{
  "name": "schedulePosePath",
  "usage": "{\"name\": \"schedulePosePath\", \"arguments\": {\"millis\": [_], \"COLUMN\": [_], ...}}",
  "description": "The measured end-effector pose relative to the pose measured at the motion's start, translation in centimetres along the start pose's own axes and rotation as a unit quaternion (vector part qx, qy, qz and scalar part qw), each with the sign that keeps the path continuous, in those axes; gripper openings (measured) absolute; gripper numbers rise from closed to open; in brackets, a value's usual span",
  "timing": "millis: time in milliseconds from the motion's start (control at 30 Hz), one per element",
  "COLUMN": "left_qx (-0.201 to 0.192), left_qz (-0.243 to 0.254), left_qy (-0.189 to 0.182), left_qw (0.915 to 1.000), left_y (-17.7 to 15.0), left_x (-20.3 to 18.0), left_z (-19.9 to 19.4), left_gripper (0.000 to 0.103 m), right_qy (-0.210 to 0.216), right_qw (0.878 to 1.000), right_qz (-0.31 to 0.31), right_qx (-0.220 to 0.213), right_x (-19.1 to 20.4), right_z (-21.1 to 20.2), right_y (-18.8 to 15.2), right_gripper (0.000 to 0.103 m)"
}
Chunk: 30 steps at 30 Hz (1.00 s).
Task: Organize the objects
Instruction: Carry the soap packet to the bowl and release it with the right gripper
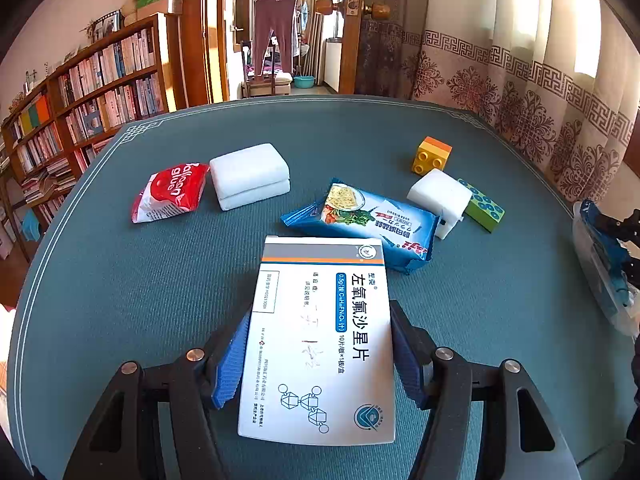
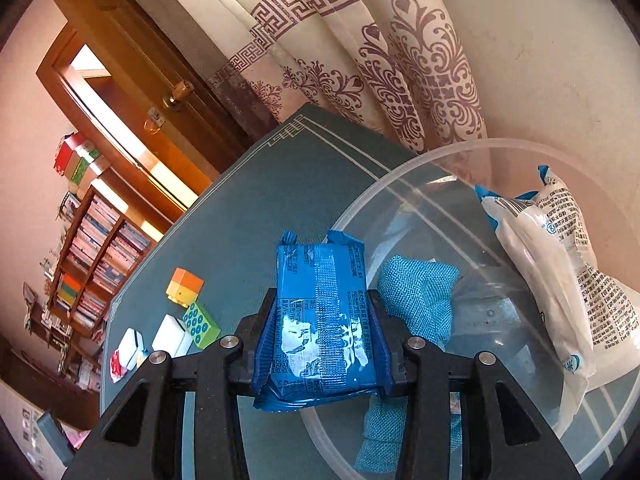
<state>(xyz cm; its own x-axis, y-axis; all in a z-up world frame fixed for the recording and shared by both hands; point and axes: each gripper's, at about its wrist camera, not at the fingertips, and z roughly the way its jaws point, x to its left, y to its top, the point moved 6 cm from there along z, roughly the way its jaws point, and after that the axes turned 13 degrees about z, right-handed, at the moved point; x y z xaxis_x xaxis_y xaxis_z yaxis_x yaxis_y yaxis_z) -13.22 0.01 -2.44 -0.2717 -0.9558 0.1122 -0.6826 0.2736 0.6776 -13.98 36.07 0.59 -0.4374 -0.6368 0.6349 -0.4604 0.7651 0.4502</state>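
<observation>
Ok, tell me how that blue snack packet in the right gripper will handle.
The blue snack packet looks glossy, so it may slip between the right gripper fingers. Its film is creased and its ends crimped: probably light and crushable. It overhangs the clear tub rim and would likely drop in.

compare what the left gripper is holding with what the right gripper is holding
The left gripper holds a flat white medicine box with stiff square edges; the right gripper holds a blue snack packet of soft, crinkled, shiny foil. The box hangs over the green table mat, while the packet sits at the rim of the clear plastic bowl. Both are clamped between blue finger pads and carry printed Chinese text.
</observation>
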Motion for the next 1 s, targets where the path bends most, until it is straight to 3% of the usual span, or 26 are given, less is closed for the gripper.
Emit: {"name": "schedulePosePath", "arguments": {"millis": [133,567,800,1000], "left_qx": [0.001,-0.001,-0.009,-0.012], "left_qz": [0.000,0.007,0.006,0.007], "left_qy": [-0.001,-0.001,-0.018,-0.036], "left_qw": [1.0000,1.0000,0.9998,0.9993], "left_y": [-0.1,-0.1,0.2,0.9], "left_x": [0.0,-0.4,-1.0,-2.7], "left_z": [0.1,-0.1,-0.5,-1.1], "left_gripper": [0.067,0.067,0.067,0.067], "right_qy": [-0.009,0.009,-0.029,-0.068], "right_qw": [1.000,0.999,0.994,0.981], "right_qz": [-0.008,-0.036,-0.078,-0.147], "right_qx": [-0.008,-0.039,-0.076,-0.105], "right_x": [0.0,1.0,-0.1,-1.1], "right_z": [-0.1,-4.2,-6.9,-9.4], "right_y": [-0.1,-1.1,-2.4,-5.5], "right_gripper": [0.052,0.052,0.052,0.052]}}
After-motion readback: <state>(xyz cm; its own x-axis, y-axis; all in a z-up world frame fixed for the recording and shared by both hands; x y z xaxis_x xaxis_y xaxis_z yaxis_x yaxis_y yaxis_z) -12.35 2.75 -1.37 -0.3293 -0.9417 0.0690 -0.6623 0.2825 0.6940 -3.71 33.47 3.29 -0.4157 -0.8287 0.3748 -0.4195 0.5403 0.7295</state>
